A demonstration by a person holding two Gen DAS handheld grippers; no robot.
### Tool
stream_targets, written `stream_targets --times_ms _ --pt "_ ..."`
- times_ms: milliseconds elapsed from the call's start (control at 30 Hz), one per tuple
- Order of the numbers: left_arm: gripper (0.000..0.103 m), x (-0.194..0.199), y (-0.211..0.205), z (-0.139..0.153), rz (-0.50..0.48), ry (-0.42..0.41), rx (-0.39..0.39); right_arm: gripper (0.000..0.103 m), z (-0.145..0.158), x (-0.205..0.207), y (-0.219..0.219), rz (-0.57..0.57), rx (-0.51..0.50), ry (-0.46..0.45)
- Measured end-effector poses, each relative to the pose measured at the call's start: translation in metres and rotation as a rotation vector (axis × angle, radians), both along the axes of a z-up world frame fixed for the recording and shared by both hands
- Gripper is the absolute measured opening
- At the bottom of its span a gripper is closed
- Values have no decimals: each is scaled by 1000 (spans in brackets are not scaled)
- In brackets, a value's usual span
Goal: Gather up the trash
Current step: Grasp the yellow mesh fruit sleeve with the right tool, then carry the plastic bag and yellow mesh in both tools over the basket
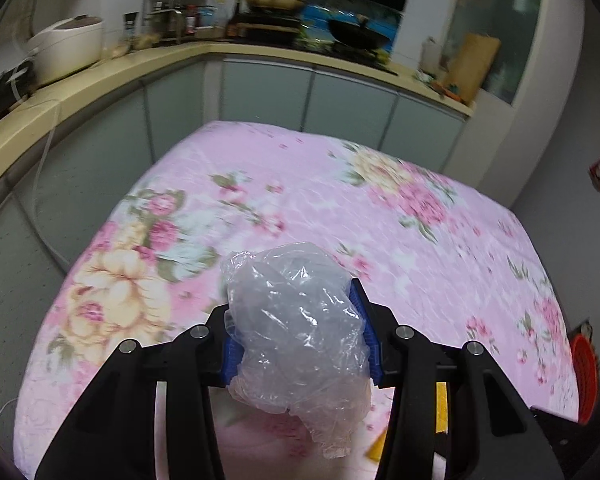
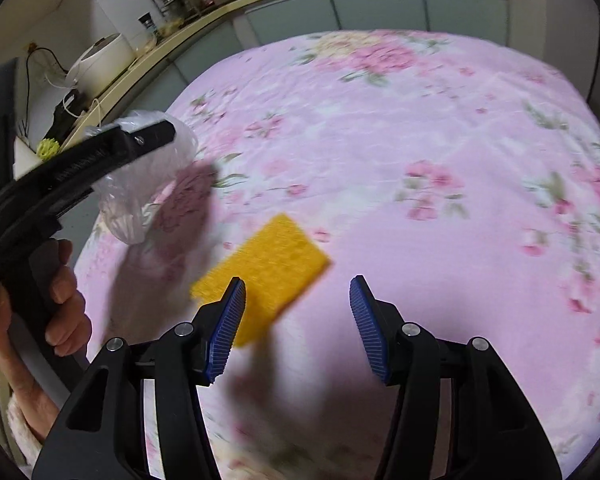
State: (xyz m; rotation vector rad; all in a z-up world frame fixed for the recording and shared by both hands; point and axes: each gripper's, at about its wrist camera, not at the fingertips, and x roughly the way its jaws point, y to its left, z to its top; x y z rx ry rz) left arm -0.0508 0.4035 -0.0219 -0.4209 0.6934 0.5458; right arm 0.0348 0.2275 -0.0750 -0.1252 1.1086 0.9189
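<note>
A crumpled clear plastic bag [image 1: 300, 320] fills the space between the blue pads of my left gripper [image 1: 296, 336], which is shut on it above the pink floral tablecloth [image 1: 340, 200]. The right wrist view shows the same bag [image 2: 140, 184] hanging from the left gripper, held by a hand [image 2: 60, 304] at the left. A yellow sponge [image 2: 268, 268] lies on the cloth just ahead of the left finger of my right gripper [image 2: 298, 304]. That gripper stands open, its jaws wide apart with nothing between them; the sponge is off to the left of the gap.
A kitchen counter [image 1: 100, 76] wraps round the table's far and left sides, bearing a white rice cooker [image 1: 66, 46], a rack of bottles and a black wok [image 1: 358, 34]. A red basket [image 1: 586, 376] sits low at the right. A yellow corner [image 1: 376, 446] shows under the left gripper.
</note>
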Motion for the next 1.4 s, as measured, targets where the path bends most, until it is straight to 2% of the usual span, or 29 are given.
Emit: stream_targets --times_ms 133,400,700,767,933,1167,1400 --pt "45 -11 14 5 45 -23 -22 58 -4 -3 20 10 5 24" --pt "45 -11 14 4 43 -14 -10 57 -5 -25 54 56 -64 -127" --pt "45 -6 8 2 37 -1 -1 34 -9 -31 50 58 -115 -229" --pt "45 -5 6 1 30 2 3 28 -9 -30 47 55 -115 -236" --pt "45 0 0 -2 14 13 9 20 -8 -24 41 46 -104 -216" --pt "45 11 -15 -6 -26 30 22 18 -5 -9 15 -15 -107 -220" --pt "45 20 -35 -7 -70 34 41 18 6 12 -28 -113 -88 -241"
